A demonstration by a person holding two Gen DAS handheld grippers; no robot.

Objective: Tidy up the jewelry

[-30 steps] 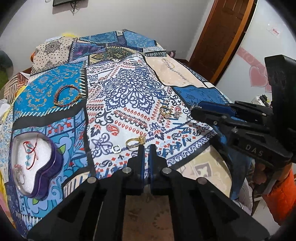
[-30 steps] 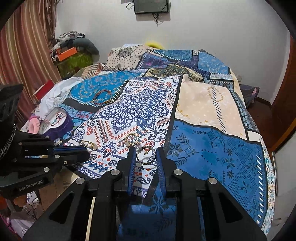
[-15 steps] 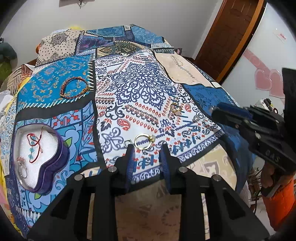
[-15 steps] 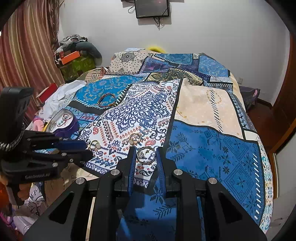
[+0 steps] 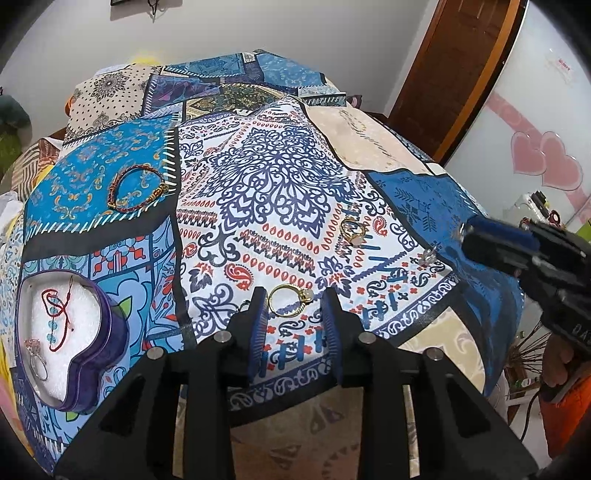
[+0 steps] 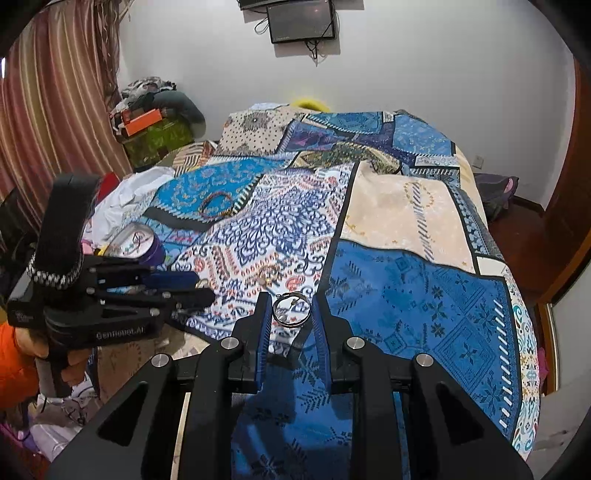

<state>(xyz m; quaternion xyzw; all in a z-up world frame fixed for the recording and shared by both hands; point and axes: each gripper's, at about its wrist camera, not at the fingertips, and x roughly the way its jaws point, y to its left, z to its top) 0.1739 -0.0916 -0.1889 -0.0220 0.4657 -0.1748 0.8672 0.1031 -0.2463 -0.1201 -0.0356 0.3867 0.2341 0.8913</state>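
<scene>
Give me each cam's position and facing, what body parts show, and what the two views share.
Left wrist: sits on the left gripper, looks along its open fingers across the bed toward the door; gold ring between the tips, right gripper at right, tin at left.
Right wrist: sits on the right gripper, looks up the bed toward the wall screen; silver ring held between its fingers, left gripper and hand at left.
Shared: bed, tin, bracelet, second gold ring.

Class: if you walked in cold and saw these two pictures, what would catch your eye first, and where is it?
First, the patchwork bedspread filling both views. Next, the silver ring between the right gripper's fingers, and the gold ring on the cloth between the open left gripper's fingers. At the left edge sits a purple heart-shaped box.
</scene>
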